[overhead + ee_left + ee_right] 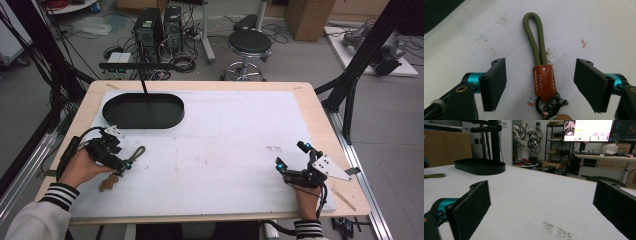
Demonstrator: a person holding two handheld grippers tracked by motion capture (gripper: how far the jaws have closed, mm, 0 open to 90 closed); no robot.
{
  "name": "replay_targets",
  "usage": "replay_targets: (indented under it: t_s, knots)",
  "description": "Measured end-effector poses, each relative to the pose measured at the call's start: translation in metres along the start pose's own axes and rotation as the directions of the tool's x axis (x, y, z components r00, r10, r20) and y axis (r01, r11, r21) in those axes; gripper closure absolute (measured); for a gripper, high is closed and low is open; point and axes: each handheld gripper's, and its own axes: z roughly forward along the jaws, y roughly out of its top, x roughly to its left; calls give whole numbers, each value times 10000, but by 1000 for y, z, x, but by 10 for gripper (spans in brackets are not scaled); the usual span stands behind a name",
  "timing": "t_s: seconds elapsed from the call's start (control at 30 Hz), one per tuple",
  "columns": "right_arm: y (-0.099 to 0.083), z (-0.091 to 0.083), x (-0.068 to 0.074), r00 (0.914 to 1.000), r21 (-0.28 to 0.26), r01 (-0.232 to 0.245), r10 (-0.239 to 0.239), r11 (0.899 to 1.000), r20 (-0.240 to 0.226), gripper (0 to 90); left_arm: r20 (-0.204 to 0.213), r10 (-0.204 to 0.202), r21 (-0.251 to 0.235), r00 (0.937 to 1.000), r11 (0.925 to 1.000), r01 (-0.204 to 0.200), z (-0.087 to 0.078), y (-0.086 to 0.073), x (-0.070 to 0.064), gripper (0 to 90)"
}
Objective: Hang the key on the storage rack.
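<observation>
A keychain lies flat on the white mat: an olive-green cord loop (534,35) joined to a brown leather tab (544,80) with dark metal rings below it. In the high view the cord loop (136,154) lies at the front left, with a brown piece (108,184) nearer the table edge. My left gripper (541,85) stands open, its jaws on either side of the leather tab and apart from it; it is at the front left (123,165). My right gripper (292,157) rests open at the front right with nothing between its jaws (541,210).
A black oval tray (143,110) with an upright black stand sits at the back left of the mat (230,135). The wooden table edge (330,125) runs around the mat. A stool and computer cases stand on the floor beyond.
</observation>
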Motion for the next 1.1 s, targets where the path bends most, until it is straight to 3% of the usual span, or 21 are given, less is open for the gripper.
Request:
replay_targets:
  t_s: [0.3,0.43,0.93,1.0,1.1]
  knots:
    - [0,0,0,10000,2,7,-7,10000,-4,3,162,7,898,9999,9960,-21,6,7,-2,379]
    - [0,0,0,10000,-3,3,-3,10000,-2,3,51,-71,1285,10000,9917,64,10,7,-2,406]
    - [0,0,0,10000,13,-13,13,10000,-9,3,32,-109,1683,9999,9857,102,14,7,-1,521]
    - [0,0,0,10000,10,-15,15,10000,-10,3,-119,-70,1779,9999,9840,90,14,7,-2,535]
    - [0,0,0,10000,2,2,-2,10000,-7,3,-40,-156,1862,9999,9824,160,14,7,-2,621]
